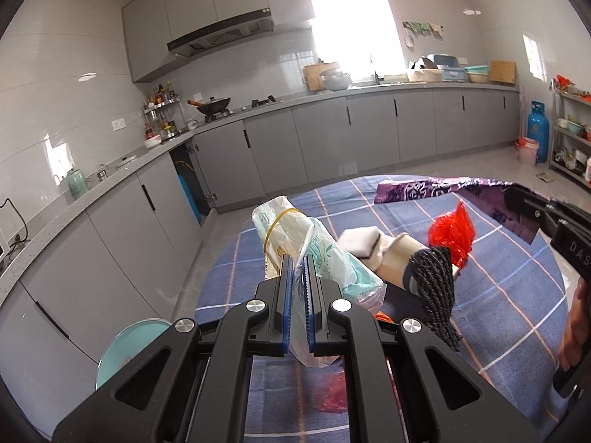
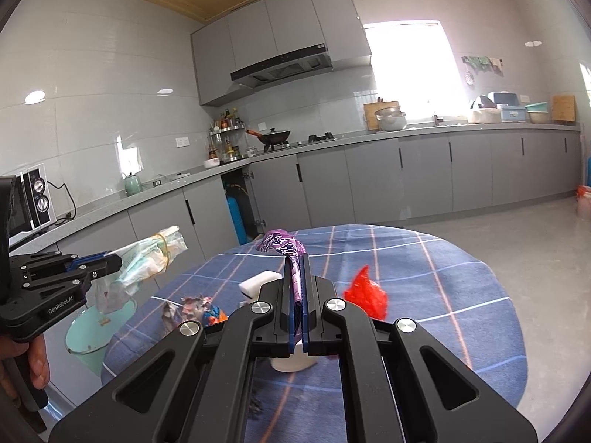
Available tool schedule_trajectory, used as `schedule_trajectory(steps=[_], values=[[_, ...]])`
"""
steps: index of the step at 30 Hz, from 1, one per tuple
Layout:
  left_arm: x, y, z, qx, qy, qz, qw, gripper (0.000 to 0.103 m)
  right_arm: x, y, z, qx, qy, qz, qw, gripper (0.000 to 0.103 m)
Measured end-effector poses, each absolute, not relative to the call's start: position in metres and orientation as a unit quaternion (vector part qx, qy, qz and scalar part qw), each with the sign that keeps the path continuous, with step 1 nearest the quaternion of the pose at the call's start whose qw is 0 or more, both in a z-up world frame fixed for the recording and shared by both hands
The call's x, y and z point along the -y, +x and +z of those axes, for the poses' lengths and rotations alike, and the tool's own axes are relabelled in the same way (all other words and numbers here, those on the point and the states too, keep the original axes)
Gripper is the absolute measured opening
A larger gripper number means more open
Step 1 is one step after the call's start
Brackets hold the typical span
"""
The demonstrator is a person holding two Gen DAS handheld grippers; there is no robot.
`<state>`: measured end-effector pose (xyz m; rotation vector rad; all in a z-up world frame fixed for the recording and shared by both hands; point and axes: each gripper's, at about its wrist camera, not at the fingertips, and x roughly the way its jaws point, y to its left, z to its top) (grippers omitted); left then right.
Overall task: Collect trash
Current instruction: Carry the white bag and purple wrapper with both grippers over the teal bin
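The left tool (image 1: 298, 258) is clamped on a pale plastic bag (image 1: 291, 229) printed in teal and ringed by a yellow rubber band (image 1: 275, 223). The bag juts forward past the fingertips, held up off the tabletop (image 1: 498, 295), and a loose clear tail of it hangs below the pads. In the right wrist view this left tool (image 2: 114, 260) sits out past the tabletop's edge, above a light-green bin (image 2: 92, 336) standing on the floor.

The right tool (image 2: 297, 258) is pressed together on a purple patterned wrapper (image 2: 280, 241), which curls up and away ahead of its tips. From the left tool, that wrapper (image 1: 436, 188) stretches across to its right, well above the cloth.

Still lying on the blue checked tabletop: a red crumpled plastic scrap (image 2: 365, 291) just right of the right tool, a white sponge block (image 2: 258, 282) just to its left, and a small heap of crumpled coloured wrappers (image 2: 199, 308) further left. A white object beneath the right tool is partly hidden, so what it is I cannot tell. A dark knitted piece (image 1: 436, 280) lies right of the left tool, beside the sponge.

A hand (image 2: 35, 361) grips the left tool's handle.
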<state>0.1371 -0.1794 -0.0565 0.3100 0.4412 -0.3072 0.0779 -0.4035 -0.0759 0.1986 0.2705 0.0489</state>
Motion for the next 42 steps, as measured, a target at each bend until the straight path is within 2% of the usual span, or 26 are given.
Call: schedule_trajectory(steps=[42], values=[[0.022,0.140,-0.050,-0.218,0.116,-0.031,0.969,0.007,0.261,0.145,-0.054,-0.143,0.041,0.149,0.978,0.004]])
